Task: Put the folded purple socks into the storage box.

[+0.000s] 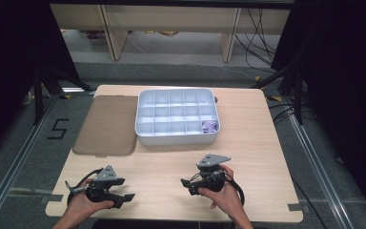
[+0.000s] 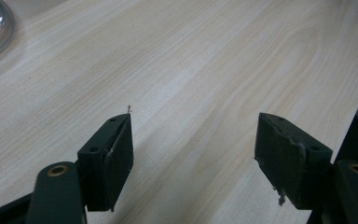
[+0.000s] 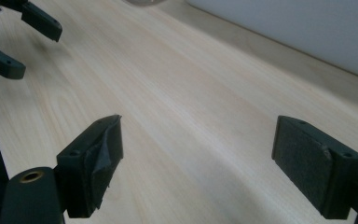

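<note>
Pale wood grain runs across the table (image 1: 262,143), and on it, toward the far edge, sits the white divided tray (image 1: 145,136), a shallow rounded-corner box whose long axis lies across the table from left to right. Thin walls split it into three rows of small compartments. A lilac, crumpled bit of cloth (image 1: 210,126) lies in the near-right corner compartment. Just to the left of the tray, touching or nearly touching its side, a flat brown translucent lid (image 1: 107,125) lies with its long axis running away from the person.

Both hands are well short of the tray, near the front edge of the table. The left gripper (image 1: 129,196) is held low at the near-left, its jaws pointing to the right; in the left gripper view (image 2: 193,154) the two black pads stand wide apart with bare wood between them. The right gripper (image 1: 185,186) is near the middle front, its jaws pointing left toward the other gripper; in the right gripper view (image 3: 198,161) its jaws also stand wide apart, holding nothing.
</note>
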{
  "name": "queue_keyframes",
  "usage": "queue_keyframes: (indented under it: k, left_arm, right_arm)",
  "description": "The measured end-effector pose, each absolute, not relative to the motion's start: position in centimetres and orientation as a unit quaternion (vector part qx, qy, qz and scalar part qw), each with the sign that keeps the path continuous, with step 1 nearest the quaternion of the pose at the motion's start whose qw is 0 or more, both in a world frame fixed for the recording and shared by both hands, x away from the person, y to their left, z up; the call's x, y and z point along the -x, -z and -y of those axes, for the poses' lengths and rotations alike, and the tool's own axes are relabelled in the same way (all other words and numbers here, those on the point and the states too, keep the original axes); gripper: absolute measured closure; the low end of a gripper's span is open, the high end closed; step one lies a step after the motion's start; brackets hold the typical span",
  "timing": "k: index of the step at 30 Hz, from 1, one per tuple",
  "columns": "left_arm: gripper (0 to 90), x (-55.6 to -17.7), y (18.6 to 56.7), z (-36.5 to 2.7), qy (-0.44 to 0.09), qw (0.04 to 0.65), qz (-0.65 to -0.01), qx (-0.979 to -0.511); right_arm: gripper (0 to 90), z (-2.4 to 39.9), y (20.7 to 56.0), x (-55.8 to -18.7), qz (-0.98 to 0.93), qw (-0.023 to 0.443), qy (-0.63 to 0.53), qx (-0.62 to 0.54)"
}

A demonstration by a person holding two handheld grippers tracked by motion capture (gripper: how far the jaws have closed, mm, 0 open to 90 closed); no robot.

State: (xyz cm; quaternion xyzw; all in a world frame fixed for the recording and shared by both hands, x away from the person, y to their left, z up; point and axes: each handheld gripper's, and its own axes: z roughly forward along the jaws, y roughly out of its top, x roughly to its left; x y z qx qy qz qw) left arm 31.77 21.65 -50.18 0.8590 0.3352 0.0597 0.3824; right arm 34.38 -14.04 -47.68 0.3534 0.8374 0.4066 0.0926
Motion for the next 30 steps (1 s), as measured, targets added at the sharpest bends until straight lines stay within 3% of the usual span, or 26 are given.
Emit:
queue_keyframes:
  k: [30]
  left_arm:
    - [26.7, -31.9, 50.1, -21.8, -0.064, 0.375, -0.327, -0.865]
  right_arm:
    - [17.3, 14.7, 49.7, -32.4, -0.843, 0.095, -0.391, -0.356]
